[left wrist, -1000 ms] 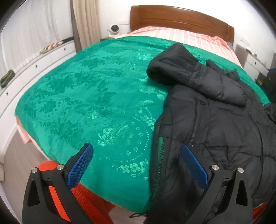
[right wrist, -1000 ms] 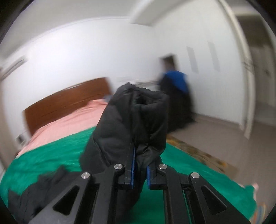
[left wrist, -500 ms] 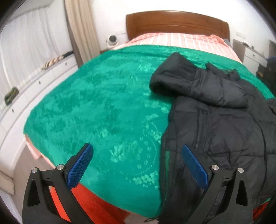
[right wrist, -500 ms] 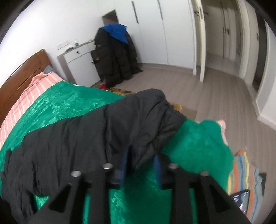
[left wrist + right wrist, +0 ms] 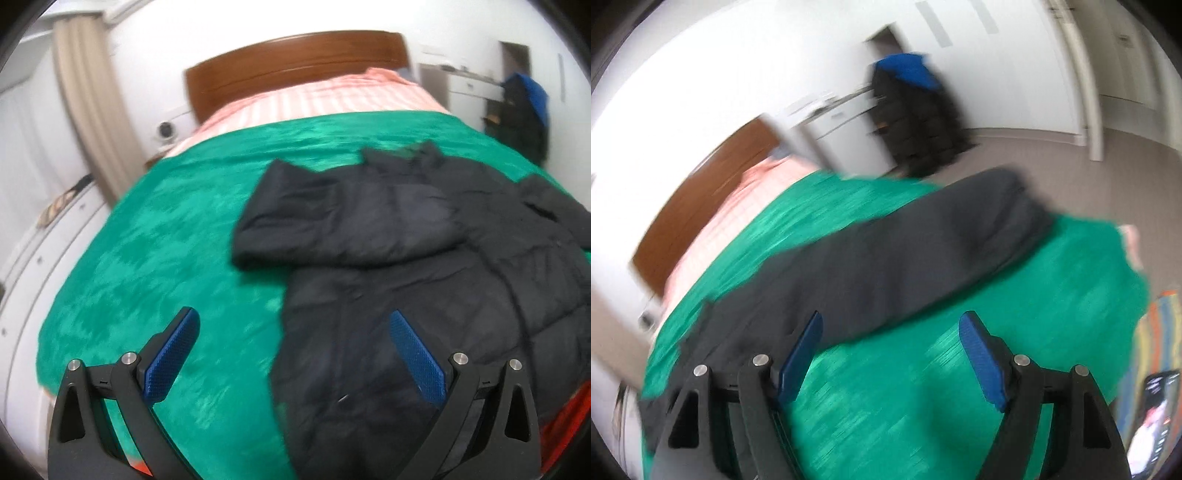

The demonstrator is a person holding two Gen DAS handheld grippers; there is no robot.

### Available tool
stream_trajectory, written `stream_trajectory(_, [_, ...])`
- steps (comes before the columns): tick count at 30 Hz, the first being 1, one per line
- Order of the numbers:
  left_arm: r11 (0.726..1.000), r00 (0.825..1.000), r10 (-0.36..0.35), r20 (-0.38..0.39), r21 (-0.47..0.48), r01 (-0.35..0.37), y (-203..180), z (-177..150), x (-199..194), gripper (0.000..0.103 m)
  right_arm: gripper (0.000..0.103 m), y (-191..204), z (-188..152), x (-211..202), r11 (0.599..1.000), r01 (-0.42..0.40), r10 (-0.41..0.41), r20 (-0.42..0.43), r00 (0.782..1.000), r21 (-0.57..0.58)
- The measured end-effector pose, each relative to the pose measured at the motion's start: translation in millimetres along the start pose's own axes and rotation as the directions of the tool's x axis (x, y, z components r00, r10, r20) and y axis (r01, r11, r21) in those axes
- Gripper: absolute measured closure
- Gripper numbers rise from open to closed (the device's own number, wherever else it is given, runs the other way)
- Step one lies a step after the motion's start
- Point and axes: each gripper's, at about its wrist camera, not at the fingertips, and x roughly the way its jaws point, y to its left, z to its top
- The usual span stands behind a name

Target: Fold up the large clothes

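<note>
Both my grippers point(image 5: 291, 350) point(image 5: 890, 356) gape empty, the right's jaws just opened. Jacket point(image 5: 424, 266) sprawls to the bed's point(image 5: 155, 229) right edge; its sleeve point(image 5: 923, 254) could slide off.

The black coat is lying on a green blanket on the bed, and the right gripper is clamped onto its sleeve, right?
Not quite. In the right wrist view the right gripper stands open, its jaws having just opened, clear of the sleeve. The black coat does lie on the green blanket.

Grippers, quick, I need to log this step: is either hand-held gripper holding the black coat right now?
Left hand-held gripper: open, holding nothing.
Right hand-held gripper: open, jaws just opened; black coat sleeve lies free on the green blanket.
</note>
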Motion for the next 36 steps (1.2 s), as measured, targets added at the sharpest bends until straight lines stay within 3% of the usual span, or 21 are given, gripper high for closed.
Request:
stream_trajectory(3, [0.996, 0.997, -0.076, -0.016, 0.040, 0.077, -19, 22, 5, 0.001, 0.027, 43, -43, -15, 0.984, -0.090, 0.088, -0.025, 0.996, -0.152])
stream_trajectory(5, [0.991, 0.993, -0.113, -0.031, 0.073, 0.115, -31, 31, 10, 0.001, 0.027, 75, -72, -25, 0.940, -0.158, 0.145, -0.066, 0.987, -0.303])
stream_trajectory(9, [0.979, 0.986, -0.158, -0.060, 0.120, 0.165, -50, 41, 21, 0.001, 0.026, 105, -114, -37, 0.838, -0.263, 0.235, -0.120, 0.965, -0.479])
stream_trajectory(13, [0.969, 0.983, -0.178, -0.050, 0.163, 0.184, -62, 49, 30, 0.001, 0.025, 109, -133, -25, 0.814, -0.295, 0.233, -0.183, 0.955, -0.501])
stream_trajectory(16, [0.956, 0.972, -0.223, -0.068, 0.178, 0.232, -71, 57, 43, 0.001, 0.025, 109, -133, -21, 0.815, -0.289, 0.230, -0.178, 0.957, -0.502])
stream_trajectory(19, [0.943, 0.971, -0.224, -0.079, 0.236, 0.236, -92, 65, 61, 0.001, 0.025, 109, -136, -23, 0.811, -0.283, 0.224, -0.175, 0.959, -0.512])
stream_trajectory(21, [0.921, 0.966, -0.240, -0.093, 0.292, 0.257, -112, 69, 73, 0.001, 0.024, 111, -139, -23, 0.802, -0.271, 0.210, -0.173, 0.962, -0.532])
stream_trajectory(24, [0.863, 0.955, -0.262, -0.136, 0.409, 0.295, -151, 66, 95, 0.000, 0.023, 113, -143, -25, 0.792, -0.258, 0.199, -0.165, 0.966, -0.554])
stream_trajectory(27, [0.856, 0.956, -0.206, -0.209, 0.435, 0.280, -170, 61, 132, 0.001, 0.023, 115, -145, -26, 0.783, -0.255, 0.196, -0.164, 0.967, -0.567])
stream_trajectory(29, [0.872, 0.951, -0.200, -0.235, 0.400, 0.282, -166, 62, 148, 0.013, 0.023, 114, -146, -28, 0.779, -0.259, 0.201, -0.164, 0.966, -0.570])
stream_trajectory(31, [0.908, 0.937, -0.231, -0.262, 0.289, 0.304, -148, 71, 154, 0.078, 0.023, 111, -146, -28, 0.779, -0.266, 0.207, -0.167, 0.964, -0.568])
stream_trajectory(33, [0.929, 0.936, -0.260, -0.236, 0.203, 0.309, -122, 82, 145, 0.092, 0.023, 110, -145, -28, 0.779, -0.271, 0.212, -0.170, 0.963, -0.565])
stream_trajectory(36, [0.957, 0.955, -0.264, -0.137, 0.090, 0.278, -69, 103, 116, 0.095, 0.023, 111, -144, -28, 0.779, -0.274, 0.215, -0.170, 0.962, -0.564])
